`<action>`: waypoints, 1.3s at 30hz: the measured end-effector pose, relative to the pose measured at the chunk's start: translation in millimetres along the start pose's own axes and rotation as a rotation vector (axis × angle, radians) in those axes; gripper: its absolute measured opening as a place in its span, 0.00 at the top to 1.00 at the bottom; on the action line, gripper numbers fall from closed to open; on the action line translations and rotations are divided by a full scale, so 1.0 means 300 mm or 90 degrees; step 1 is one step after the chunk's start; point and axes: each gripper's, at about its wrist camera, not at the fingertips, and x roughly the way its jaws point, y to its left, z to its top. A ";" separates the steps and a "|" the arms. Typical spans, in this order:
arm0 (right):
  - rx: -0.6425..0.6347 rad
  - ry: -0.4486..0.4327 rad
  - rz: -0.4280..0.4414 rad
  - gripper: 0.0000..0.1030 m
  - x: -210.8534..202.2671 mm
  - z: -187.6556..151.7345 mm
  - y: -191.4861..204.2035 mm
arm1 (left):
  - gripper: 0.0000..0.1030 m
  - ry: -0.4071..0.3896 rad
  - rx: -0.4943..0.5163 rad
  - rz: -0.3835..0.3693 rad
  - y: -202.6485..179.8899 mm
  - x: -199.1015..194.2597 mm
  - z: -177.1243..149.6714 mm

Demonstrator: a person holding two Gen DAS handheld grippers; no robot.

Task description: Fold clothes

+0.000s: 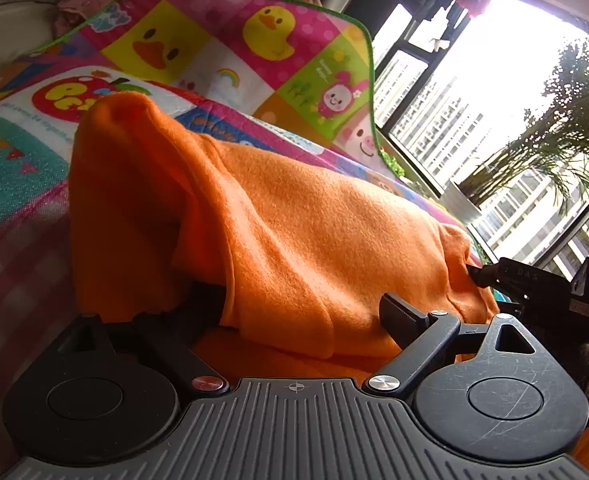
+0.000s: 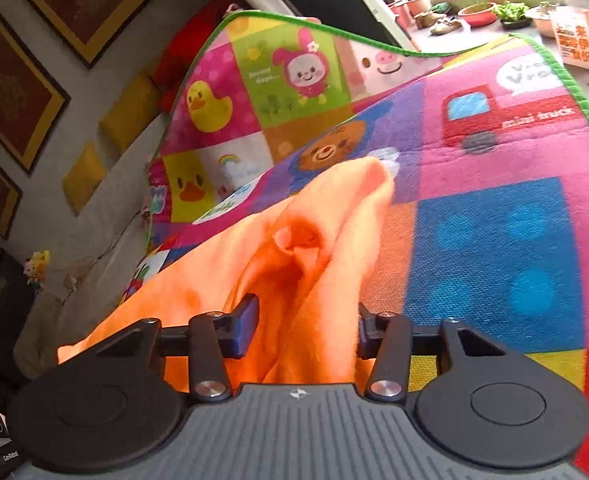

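Two grippers at one orange garment heaped on a cartoon play mat: left gripper spread wide, cloth bunched between its jaws, grip unclear; right gripper part-closed around a fold, contact unclear.

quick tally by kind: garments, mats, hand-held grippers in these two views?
Orange garment: 1
Cartoon play mat: 1
Hand-held grippers: 2, left hand-held gripper, right hand-held gripper
Total: 4
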 end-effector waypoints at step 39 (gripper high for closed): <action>-0.479 -0.028 -0.011 0.81 0.000 -0.112 0.373 | 0.26 0.050 0.045 -0.035 -0.043 0.054 0.051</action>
